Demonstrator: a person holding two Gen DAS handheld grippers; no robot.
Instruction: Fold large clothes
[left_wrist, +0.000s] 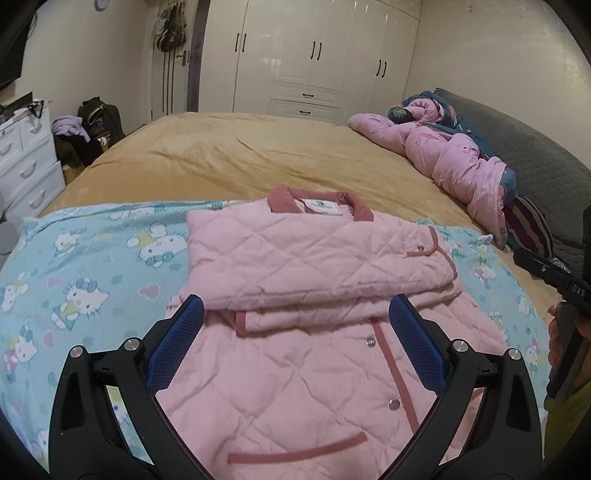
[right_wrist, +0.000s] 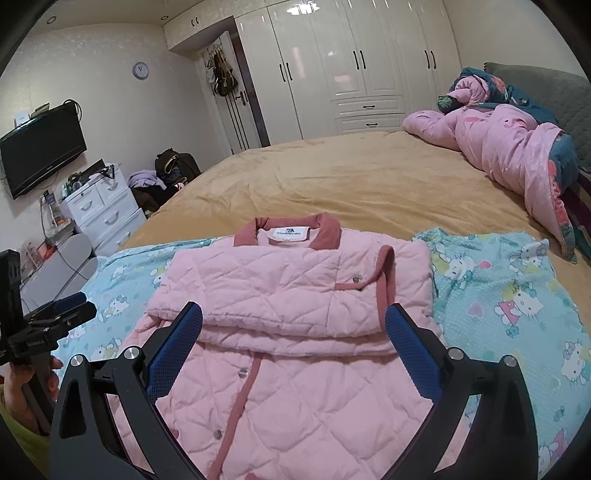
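Pink quilted jacket (left_wrist: 295, 332), sleeves folded in

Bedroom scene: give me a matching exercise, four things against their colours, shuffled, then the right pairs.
Things:
1. quilted jacket
2. cartoon-cat sheet
3. bed cover
4. wardrobe

Colours:
A. mustard yellow
B. white
C. pale pink with darker pink trim
D. light blue

Pairs: 1-C, 2-D, 3-A, 4-B

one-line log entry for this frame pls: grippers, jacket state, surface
left gripper: open, empty | right gripper: open, empty | pink quilted jacket: sleeves folded across, collar far | on cartoon-print sheet | bottom fold not yet done
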